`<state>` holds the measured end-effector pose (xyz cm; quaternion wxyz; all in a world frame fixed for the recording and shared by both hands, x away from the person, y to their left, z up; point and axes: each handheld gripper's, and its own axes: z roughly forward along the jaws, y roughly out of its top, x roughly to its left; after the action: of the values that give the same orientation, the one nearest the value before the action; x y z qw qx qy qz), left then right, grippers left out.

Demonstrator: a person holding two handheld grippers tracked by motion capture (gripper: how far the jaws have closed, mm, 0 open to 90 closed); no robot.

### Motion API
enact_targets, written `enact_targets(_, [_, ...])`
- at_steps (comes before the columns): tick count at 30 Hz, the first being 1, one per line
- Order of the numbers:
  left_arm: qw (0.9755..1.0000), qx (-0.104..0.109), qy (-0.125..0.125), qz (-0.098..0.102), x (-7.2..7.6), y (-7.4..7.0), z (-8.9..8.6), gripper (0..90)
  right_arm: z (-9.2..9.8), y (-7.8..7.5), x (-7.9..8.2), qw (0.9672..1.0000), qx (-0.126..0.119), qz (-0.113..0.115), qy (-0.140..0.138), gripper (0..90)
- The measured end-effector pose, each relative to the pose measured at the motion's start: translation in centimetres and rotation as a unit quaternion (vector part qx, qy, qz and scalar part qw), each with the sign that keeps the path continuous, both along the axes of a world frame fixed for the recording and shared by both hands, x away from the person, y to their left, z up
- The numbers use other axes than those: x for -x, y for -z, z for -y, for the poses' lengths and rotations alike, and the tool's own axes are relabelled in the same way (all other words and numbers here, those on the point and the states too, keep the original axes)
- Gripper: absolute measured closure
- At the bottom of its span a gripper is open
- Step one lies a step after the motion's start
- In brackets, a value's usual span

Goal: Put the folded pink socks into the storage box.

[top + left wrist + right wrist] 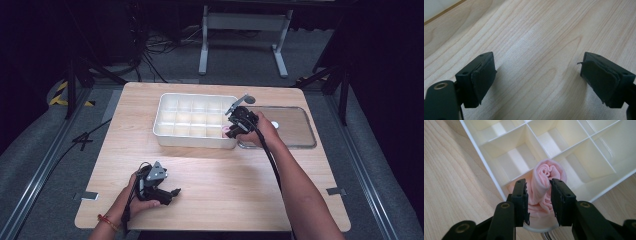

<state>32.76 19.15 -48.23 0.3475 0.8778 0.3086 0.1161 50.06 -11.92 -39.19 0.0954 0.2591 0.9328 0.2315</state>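
A rolled pink cloth (547, 173) stands in the near right corner compartment of a white divided tray (195, 141). My right gripper (538, 182) points down into that compartment with a jaw on each side of the roll. The right pad lies against the cloth and a thin gap shows at the left pad, so the jaws are open around it. In the high view the right gripper (231, 131) sits at the tray's near right corner, with a bit of pink cloth (226, 130) beside it. My left gripper (175, 191) rests low over the wooden table (536, 30), open and holding nothing.
A clear flat lid (295, 131) lies on the table just right of the tray, under the right hand. The tray's other compartments (514, 157) look bare. The table edge runs close to the left hand at the front. Cables and a stand base are on the floor beyond.
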Motion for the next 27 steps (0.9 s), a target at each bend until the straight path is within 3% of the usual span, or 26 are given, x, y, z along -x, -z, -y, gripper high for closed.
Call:
enact_targets(10, [1.0,0.002,-0.002,-0.002,0.0,0.0,0.0,13.1,0.2,-1.1,1.1,0.9997,-0.011,0.02,-0.003,59.8])
enact_targets(27, [1.0,0.0,-0.003,0.002,0.1,0.0,0.0,13.1,1.4,-2.4,2.9,0.9987,-0.022,0.044,-0.012,60.6])
